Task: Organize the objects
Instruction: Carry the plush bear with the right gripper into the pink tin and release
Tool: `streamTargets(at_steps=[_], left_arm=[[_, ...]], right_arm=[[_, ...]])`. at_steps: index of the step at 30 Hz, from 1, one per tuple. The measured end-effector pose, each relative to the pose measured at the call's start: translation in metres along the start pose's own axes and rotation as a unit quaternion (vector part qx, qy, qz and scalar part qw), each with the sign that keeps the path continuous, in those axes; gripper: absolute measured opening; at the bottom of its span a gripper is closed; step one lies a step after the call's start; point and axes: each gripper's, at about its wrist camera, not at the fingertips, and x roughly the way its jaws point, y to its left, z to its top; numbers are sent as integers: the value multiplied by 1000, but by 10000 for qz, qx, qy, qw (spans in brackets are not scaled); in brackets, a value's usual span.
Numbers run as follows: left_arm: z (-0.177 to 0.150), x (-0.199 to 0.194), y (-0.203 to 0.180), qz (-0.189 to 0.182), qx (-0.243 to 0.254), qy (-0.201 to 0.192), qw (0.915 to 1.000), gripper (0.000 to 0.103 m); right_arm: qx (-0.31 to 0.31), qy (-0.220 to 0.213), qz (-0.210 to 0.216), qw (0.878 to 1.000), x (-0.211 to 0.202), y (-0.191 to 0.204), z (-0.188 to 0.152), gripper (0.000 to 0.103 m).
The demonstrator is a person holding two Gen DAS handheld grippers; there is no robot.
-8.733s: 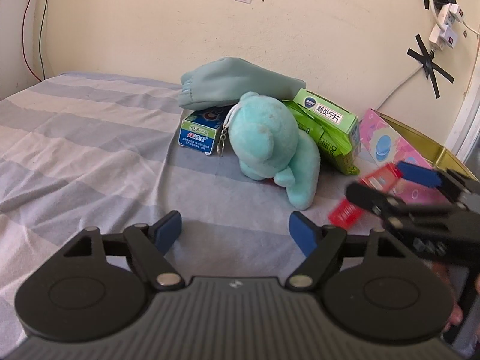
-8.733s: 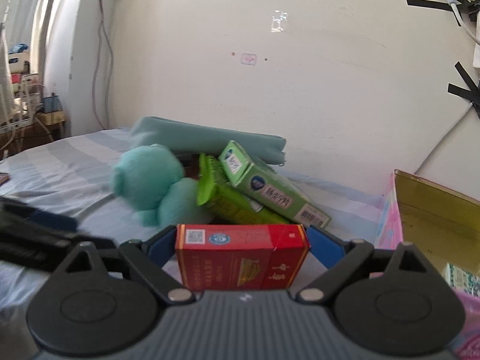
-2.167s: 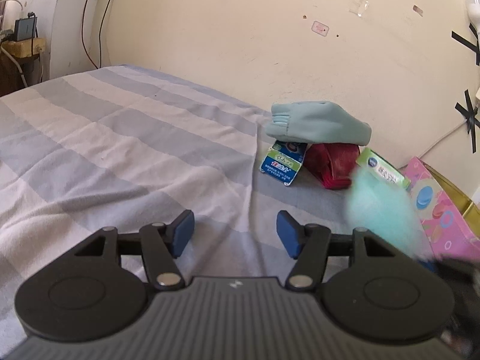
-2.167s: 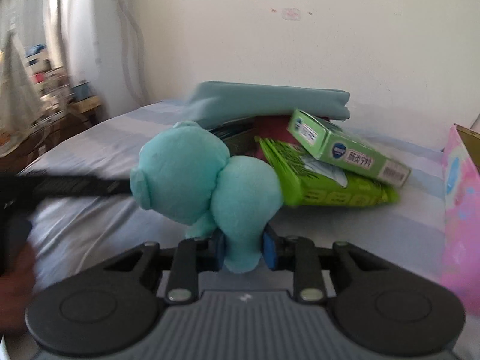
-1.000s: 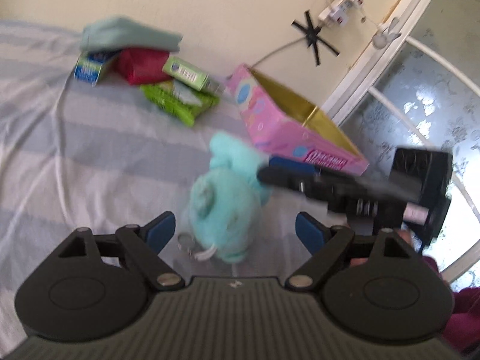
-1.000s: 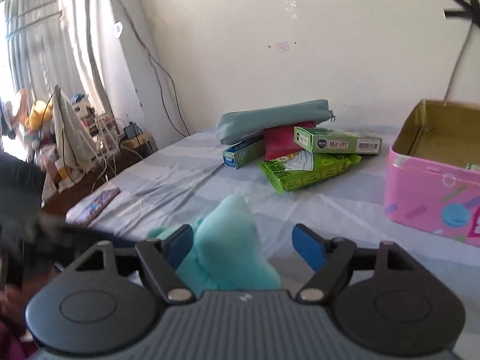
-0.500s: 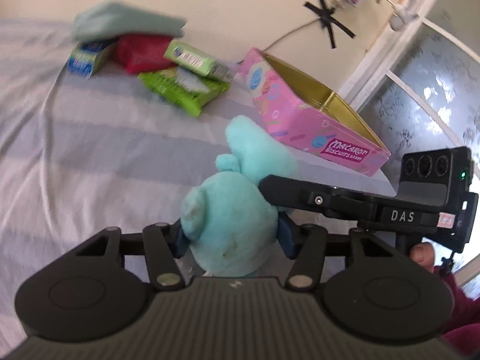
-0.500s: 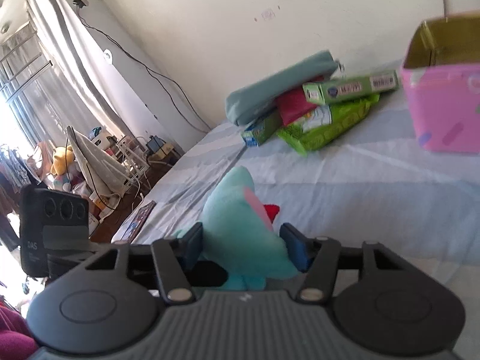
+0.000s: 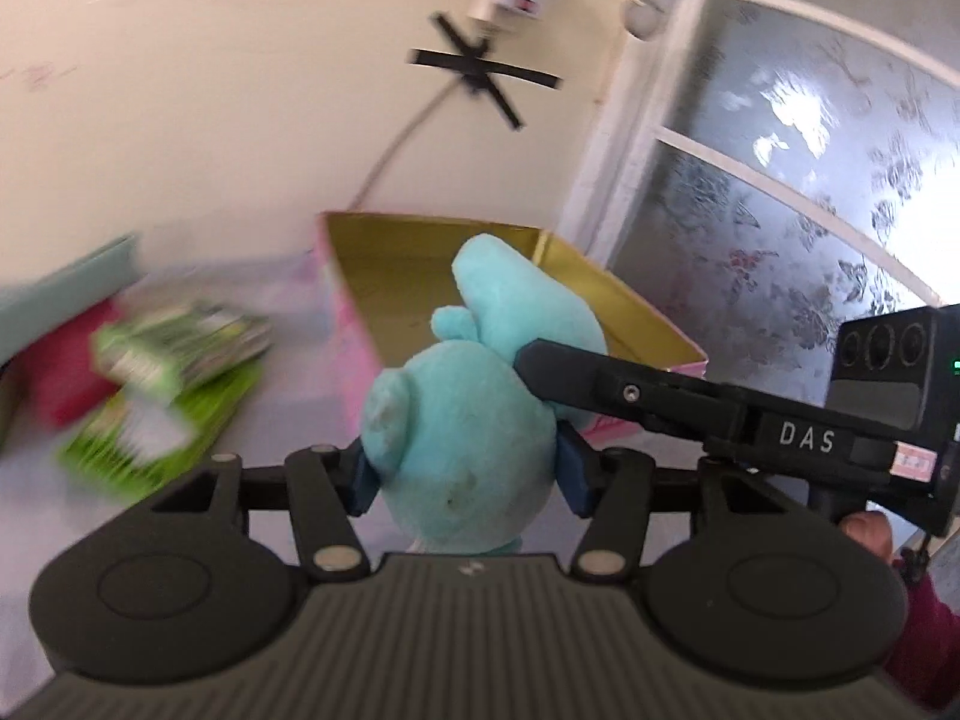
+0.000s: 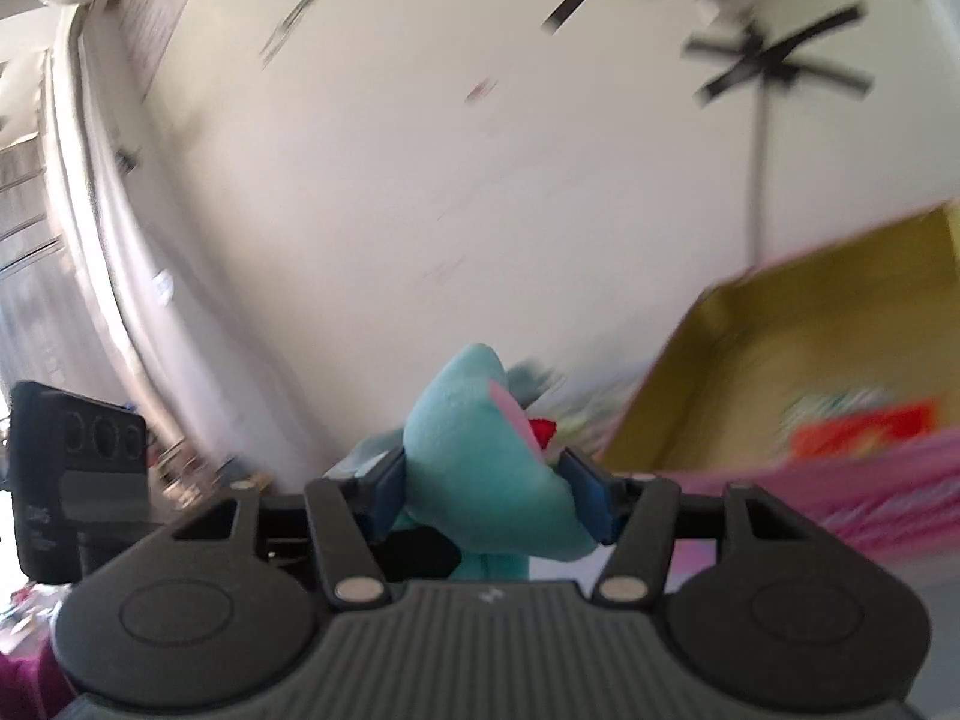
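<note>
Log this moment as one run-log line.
left gripper: shut on plush toy | right gripper: shut on plush toy | pink box: open, ahead

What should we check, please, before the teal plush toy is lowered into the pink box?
1. Left gripper shut on the plush toy: ok.
2. Right gripper also shut on it: ok.
3. Pink box open at the top: ok.
4. Toy already above the opening: cannot tell, frames blurred.
5. Room inside beside the red packet: cannot tell.
</note>
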Motion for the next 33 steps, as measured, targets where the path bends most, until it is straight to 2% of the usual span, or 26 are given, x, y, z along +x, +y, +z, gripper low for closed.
streamTargets(at_steps=[5,9,11,12,13,14,15,18,20,25,29,33], left_arm=[[28,55,-31,-233,284,151,9992,59],[44,97,-51,-179,473,226,9985,61],[53,122,-58,72,522,232,9983,67],[56,134,-61,334,548,219,9977,68],[58,145,-61,585,557,245,9964,68],[59,155,-59,772,514,298,9952,68],[59,159,-55,850,398,348,9950,68],[52,155,-44,788,115,410,9960,68],[46,145,-46,906,171,350,9951,68],[33,110,-52,1096,369,203,9931,68],[21,80,-50,1352,435,72,9898,68],[9,56,-43,1789,434,51,9829,68]], right_arm=[[356,-406,-476,9974,-15,-52,17,56],[442,-633,-922,9927,-13,-91,32,59],[291,-859,-1383,9862,-9,-101,42,66],[161,-977,-1777,9791,-5,-100,45,76],[64,-1085,-2172,9701,-4,-99,47,79],[46,-1162,-2320,9657,-3,-101,48,79],[100,-1214,-2294,9657,-5,-104,47,79],[149,-1258,-2262,9658,-11,-107,41,79],[99,-1177,-2354,9647,-11,-107,38,79],[-29,-1185,-2274,9666,-18,-91,31,78],[-167,-1201,-2226,9673,-23,-63,18,78],[-196,-1201,-2214,9676,-28,-38,-2,78]])
